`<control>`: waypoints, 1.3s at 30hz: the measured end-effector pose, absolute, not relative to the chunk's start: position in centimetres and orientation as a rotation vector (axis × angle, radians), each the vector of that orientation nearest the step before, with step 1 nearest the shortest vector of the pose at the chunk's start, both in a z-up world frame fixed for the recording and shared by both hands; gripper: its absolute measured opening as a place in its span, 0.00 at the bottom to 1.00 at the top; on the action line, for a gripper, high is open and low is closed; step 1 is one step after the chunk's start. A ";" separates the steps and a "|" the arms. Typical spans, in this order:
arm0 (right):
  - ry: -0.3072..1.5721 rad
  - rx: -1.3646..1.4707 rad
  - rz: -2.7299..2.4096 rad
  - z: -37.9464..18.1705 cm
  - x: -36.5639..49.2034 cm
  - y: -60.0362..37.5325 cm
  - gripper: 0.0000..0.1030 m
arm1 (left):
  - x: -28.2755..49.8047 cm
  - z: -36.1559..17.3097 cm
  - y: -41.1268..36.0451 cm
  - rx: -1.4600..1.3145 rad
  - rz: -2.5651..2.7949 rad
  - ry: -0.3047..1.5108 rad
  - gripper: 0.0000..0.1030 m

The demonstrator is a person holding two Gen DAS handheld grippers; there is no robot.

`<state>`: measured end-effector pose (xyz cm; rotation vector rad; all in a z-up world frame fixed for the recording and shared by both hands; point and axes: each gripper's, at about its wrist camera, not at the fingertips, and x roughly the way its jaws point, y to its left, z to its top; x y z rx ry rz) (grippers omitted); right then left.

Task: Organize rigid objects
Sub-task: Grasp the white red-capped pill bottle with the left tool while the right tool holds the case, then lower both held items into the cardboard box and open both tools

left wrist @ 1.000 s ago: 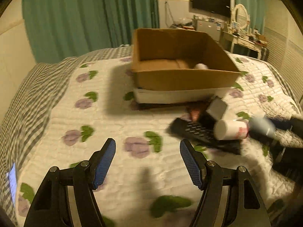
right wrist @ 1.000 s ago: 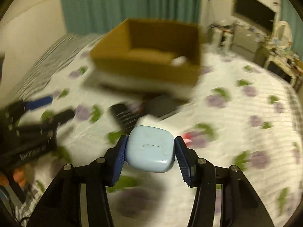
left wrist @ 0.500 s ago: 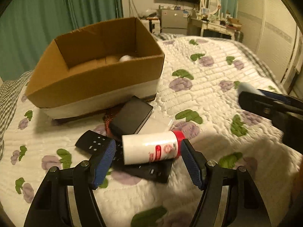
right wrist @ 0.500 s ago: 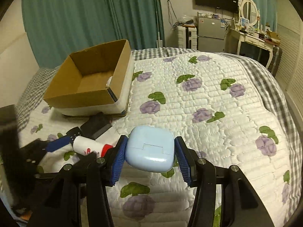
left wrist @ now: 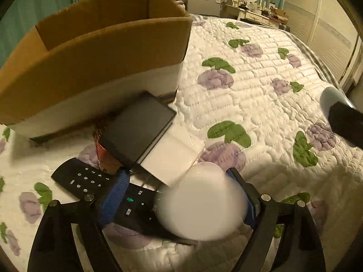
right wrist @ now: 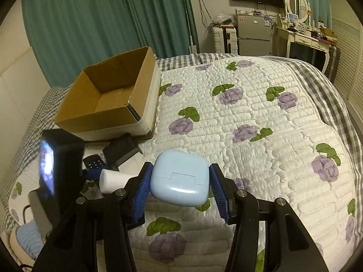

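Matt brown cardboard box (right wrist: 109, 99), quilted cloth bedspread (right wrist: 249, 117) beneath it, glossy smooth pale-blue plastic case (right wrist: 179, 179), matt black plastic remote (left wrist: 90, 181) near the box

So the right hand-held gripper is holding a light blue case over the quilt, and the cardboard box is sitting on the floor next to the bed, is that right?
Not quite. The right hand-held gripper does hold the light blue case over the quilt, but the cardboard box sits on the bed itself, on the quilt, not on the floor. The right wrist view shows it.
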<state>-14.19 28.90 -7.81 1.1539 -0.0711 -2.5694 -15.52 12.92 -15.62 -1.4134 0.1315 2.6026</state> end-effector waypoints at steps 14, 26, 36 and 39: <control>0.022 1.130 -2.620 -7.1 -13.0 28.0 0.49 | -10.8 -12.9 14.0 -1.273 2.515 0.217 0.36; 0.139 0.974 -2.622 -1.9 -11.5 24.9 0.49 | -9.4 -2.4 10.0 -0.982 2.766 0.180 0.35; 0.203 0.819 -2.563 1.9 -16.4 19.1 0.49 | -15.6 2.6 3.9 -0.904 2.945 0.160 0.35; 0.214 0.836 -2.543 1.0 -18.2 17.7 0.49 | -18.1 1.0 2.4 -0.961 2.956 0.156 0.35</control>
